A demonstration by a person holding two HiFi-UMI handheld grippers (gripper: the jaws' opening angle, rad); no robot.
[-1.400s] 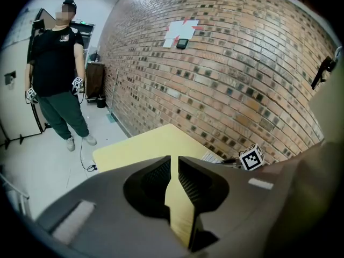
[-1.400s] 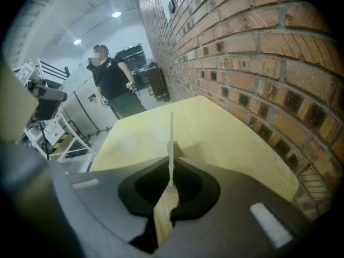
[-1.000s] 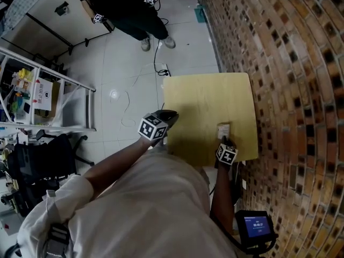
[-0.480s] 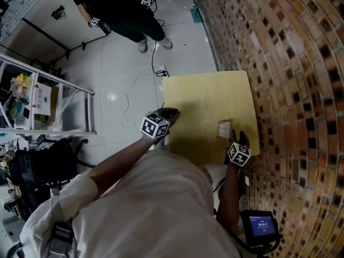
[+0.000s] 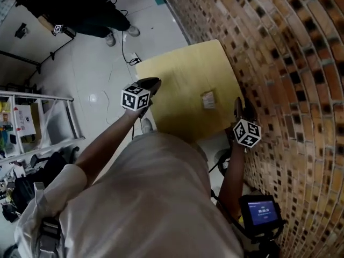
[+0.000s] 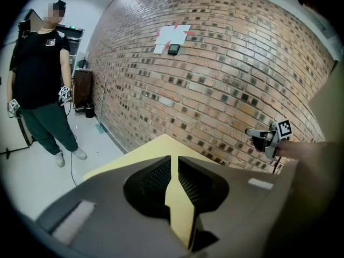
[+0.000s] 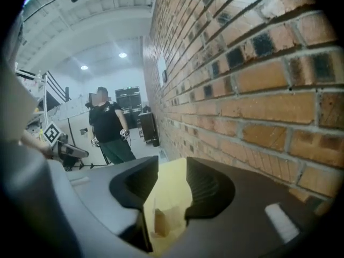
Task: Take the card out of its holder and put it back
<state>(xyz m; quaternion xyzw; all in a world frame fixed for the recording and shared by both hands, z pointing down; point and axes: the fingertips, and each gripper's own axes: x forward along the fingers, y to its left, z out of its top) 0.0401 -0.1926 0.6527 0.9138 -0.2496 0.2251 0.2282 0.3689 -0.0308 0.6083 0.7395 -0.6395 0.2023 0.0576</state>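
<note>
A small tan card holder (image 5: 208, 99) lies on the yellow table (image 5: 177, 77) near its right side; in the right gripper view the holder (image 7: 161, 222) shows low between the jaws, far below them. My right gripper (image 5: 238, 105) hangs raised beside the brick wall, off the holder's right. It is open; its jaws have just opened wide and then closed a little, with nothing between them. My left gripper (image 5: 151, 83) hovers over the table's left edge, its jaws drawn together on nothing. In the left gripper view the right gripper (image 6: 267, 138) appears at the far right.
A brick wall (image 5: 279, 63) runs along the table's right side. A person in black (image 5: 80, 9) stands on the tiled floor beyond the table. A metal rack (image 5: 37, 117) stands at left, cables (image 5: 126, 52) trail on the floor, and a small screen (image 5: 260, 213) sits at bottom right.
My right gripper has let go at the card holder, opened, and lifted away toward the wall. The holder stays on the table. My left gripper has shifted slightly.
</note>
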